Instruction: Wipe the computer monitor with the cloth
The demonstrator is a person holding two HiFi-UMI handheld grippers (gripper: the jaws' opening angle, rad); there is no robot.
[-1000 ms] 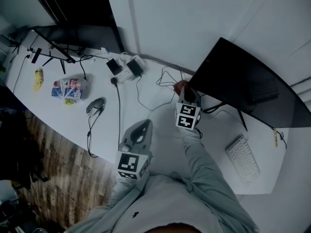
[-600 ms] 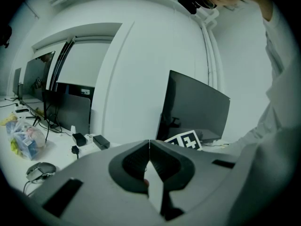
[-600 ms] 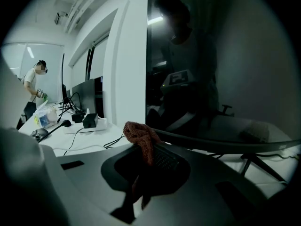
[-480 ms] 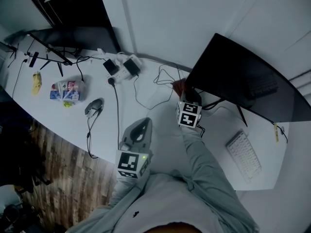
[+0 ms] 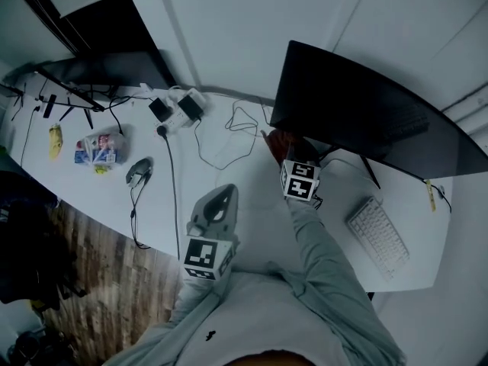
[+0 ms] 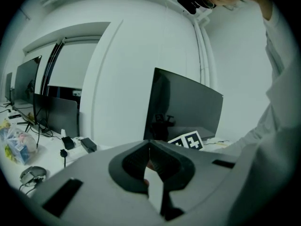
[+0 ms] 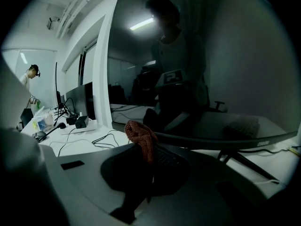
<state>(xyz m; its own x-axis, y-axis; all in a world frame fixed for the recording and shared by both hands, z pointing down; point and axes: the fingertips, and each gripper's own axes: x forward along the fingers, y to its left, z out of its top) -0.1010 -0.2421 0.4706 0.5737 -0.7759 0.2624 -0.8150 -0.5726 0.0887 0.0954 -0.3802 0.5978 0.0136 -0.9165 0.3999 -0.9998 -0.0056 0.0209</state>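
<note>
White desk (image 5: 252, 204): cloth (image 7: 142, 136) in right gripper (image 7: 151, 164) jaws

The left gripper (image 6: 149, 146) sat at lower centre, jaws pressed together on nothing. A dark monitor (image 6: 186, 109) stood just right of centre behind it.

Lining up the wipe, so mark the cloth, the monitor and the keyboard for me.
cloth (image 7: 140, 136), right gripper view, bunched part above the jaws.
monitor (image 5: 354, 117), head view, middle of the dark screen.
keyboard (image 5: 379, 237), head view, middle of the keys.
</note>
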